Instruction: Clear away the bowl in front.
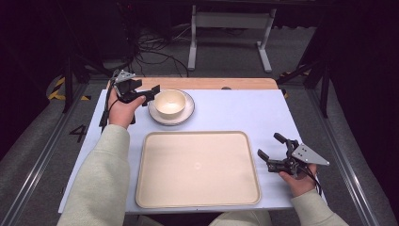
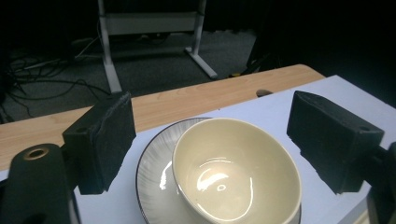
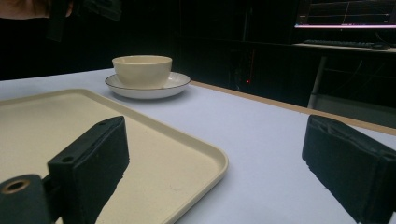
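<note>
A cream bowl (image 1: 170,102) stands on a white plate with a dark rim (image 1: 184,117) at the back of the white table. My left gripper (image 1: 146,91) is open just left of the bowl, with its jaws pointing toward it; in the left gripper view the bowl (image 2: 236,170) and plate (image 2: 154,182) lie below and between the two black pads (image 2: 100,140). A large cream tray (image 1: 197,168) lies empty at the front centre. My right gripper (image 1: 273,147) stands open beside the tray's right edge, with nothing in it. The right gripper view shows the tray (image 3: 140,149), bowl (image 3: 141,70) and plate (image 3: 175,84).
A wooden strip (image 1: 211,83) runs along the table's far edge. Beyond it stands a white metal frame (image 1: 230,28) on a grey floor with cables (image 1: 150,47). Dark stands flank the table on both sides.
</note>
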